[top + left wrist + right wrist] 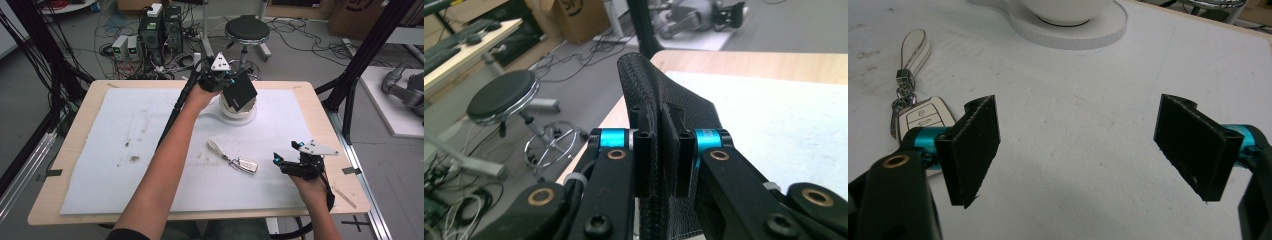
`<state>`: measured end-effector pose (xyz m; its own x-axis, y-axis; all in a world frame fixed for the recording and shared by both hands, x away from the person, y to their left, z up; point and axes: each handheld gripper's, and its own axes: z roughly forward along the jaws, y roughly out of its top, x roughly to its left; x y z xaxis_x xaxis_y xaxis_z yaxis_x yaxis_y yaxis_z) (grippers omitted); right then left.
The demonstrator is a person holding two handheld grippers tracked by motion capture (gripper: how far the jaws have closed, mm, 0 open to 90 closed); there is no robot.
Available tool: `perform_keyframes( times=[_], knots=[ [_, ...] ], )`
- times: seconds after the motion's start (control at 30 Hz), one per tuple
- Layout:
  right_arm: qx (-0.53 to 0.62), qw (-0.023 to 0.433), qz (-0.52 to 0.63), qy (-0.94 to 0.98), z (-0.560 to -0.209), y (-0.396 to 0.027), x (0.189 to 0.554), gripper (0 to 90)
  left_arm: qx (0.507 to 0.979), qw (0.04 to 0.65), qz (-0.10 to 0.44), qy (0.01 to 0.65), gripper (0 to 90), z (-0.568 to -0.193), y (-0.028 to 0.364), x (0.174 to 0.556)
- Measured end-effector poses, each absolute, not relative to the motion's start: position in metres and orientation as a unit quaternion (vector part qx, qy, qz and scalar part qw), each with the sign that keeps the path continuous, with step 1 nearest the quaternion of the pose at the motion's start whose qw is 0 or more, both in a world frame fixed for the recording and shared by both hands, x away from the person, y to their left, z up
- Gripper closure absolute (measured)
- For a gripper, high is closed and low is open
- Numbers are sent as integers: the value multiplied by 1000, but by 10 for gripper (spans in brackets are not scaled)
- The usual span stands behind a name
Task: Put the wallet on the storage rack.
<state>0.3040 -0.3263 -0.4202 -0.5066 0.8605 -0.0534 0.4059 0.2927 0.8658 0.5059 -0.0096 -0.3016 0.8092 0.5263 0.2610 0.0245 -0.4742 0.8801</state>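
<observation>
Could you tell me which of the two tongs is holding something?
The left tongs, clamped on the black wallet above the white bowl; the right tongs stand open, holding nothing.

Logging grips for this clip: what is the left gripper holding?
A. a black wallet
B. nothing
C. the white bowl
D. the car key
A: the left gripper has its jaws shut on a black wallet, held above the white bowl, while the car key lies on the mat near the open right gripper.
</observation>
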Motion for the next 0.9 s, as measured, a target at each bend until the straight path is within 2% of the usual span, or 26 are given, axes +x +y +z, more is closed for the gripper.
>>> perform_keyframes(
  times=[0.07, 0.37, 0.9],
  knots=[
    [415, 269, 421, 760, -420, -324, 304, 187, 820, 467, 273, 186, 838, -307, -14, 507],
    [412, 270, 422, 761, -419, -323, 303, 187, 825, 440, 299, 189, 837, -318, -23, 508],
    [411, 269, 423, 761, -420, -324, 303, 187, 818, 434, 320, 202, 835, -321, -24, 514]
  ],
)
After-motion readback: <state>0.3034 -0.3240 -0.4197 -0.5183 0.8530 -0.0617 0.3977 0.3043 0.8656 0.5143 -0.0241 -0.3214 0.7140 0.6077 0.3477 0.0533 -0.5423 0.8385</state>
